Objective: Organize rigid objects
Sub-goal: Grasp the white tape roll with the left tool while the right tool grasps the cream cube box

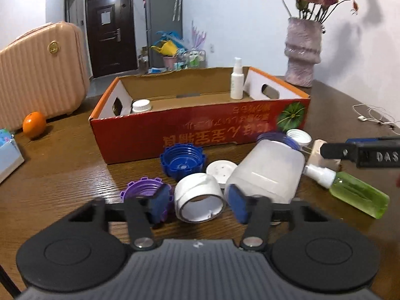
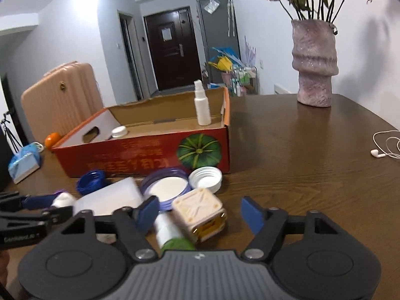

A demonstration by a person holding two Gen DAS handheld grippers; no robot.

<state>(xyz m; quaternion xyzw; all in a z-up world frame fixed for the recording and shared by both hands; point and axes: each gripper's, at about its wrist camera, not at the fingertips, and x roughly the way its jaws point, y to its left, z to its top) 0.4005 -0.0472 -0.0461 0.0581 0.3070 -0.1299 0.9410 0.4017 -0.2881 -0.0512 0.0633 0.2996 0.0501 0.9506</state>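
Observation:
My left gripper [image 1: 198,205] is low over the wooden table, its blue pads tight on both sides of a white ring-shaped roll [image 1: 198,197]. A purple lid [image 1: 140,190], a blue lid [image 1: 182,161] and a translucent jar [image 1: 267,172] on its side lie around the roll. My right gripper [image 2: 201,213] is open around a cream cube [image 2: 200,212], with a gap on the right. A green spray bottle [image 2: 166,227] lies by the left pad. Behind stands the red cardboard box [image 1: 200,130], holding a white spray bottle [image 1: 236,80] and a white-capped jar [image 1: 141,106].
A white threaded cap [image 2: 205,178] and a purple-rimmed lid [image 2: 167,187] lie in front of the box. A pink vase [image 2: 315,65] of dried flowers stands at the back right, with white earphones [image 2: 385,147] on the table's right. An orange [image 1: 34,124] and a pink suitcase [image 1: 42,75] are at the left.

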